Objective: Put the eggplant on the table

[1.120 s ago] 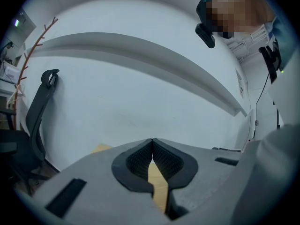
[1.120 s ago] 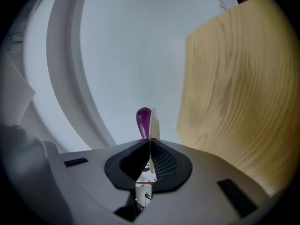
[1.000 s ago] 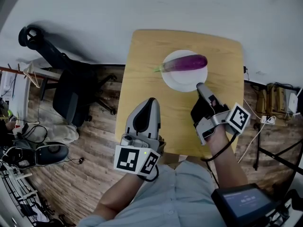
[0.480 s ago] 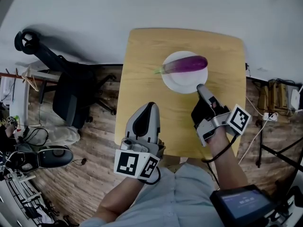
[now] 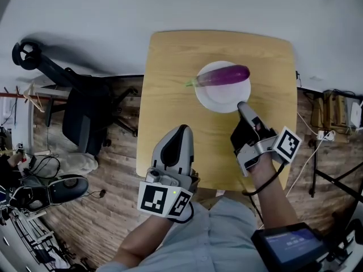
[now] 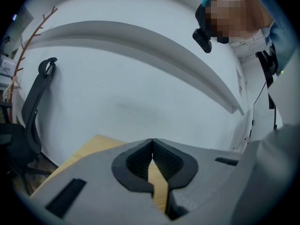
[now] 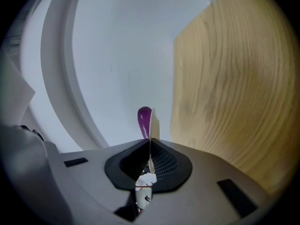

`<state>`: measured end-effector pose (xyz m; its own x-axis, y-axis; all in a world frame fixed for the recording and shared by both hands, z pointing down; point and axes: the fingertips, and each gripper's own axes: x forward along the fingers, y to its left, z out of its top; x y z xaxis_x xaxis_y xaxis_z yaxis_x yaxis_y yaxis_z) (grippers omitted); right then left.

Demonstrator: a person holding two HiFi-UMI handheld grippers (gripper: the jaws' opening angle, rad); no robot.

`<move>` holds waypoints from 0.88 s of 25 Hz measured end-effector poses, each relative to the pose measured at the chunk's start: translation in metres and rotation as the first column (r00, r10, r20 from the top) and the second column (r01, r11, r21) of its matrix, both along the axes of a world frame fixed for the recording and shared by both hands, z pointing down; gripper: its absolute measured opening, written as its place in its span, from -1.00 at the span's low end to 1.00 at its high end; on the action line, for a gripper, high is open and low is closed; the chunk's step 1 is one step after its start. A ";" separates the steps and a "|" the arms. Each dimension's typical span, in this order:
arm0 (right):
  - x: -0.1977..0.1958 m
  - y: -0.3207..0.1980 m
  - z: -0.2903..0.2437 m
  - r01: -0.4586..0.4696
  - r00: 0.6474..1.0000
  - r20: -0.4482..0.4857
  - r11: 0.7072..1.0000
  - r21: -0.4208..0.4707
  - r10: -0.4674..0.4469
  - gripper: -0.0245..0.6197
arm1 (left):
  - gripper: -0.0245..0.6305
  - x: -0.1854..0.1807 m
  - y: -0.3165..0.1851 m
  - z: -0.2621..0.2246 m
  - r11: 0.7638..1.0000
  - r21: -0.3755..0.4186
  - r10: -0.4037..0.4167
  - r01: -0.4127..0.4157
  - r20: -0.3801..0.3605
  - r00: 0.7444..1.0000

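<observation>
Eggplant (image 5: 222, 75) lies on plate (image 5: 218, 100), seemingly resting on table (image 5: 170, 67); right gripper (image 5: 240, 104) pinches the plate's rim; left gripper (image 5: 182, 129) closed, empty; set-down step; next, release the rim gently.

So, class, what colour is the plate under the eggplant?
White. The plate shows best in the head view, with the purple eggplant lying across it.

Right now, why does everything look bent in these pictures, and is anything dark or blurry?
Head view: a wide lens bows the table edges; light is even, the chair casts a soft shadow. Left gripper view: the wall ledge curves, corners go black, a mosaic patch hides a face. Right gripper view: turned sideways, the table stands upright; eggplant and plate at the tongs look sharp.
</observation>
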<state>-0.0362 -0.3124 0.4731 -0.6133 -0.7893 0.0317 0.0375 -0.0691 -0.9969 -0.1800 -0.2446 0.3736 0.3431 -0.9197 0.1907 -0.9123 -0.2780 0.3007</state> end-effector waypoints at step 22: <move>0.007 -0.006 0.045 0.004 1.000 -0.016 1.000 -0.022 -0.004 -0.90 | -0.90 0.013 -0.012 0.034 0.999 -0.029 0.016 -0.016 0.005 1.000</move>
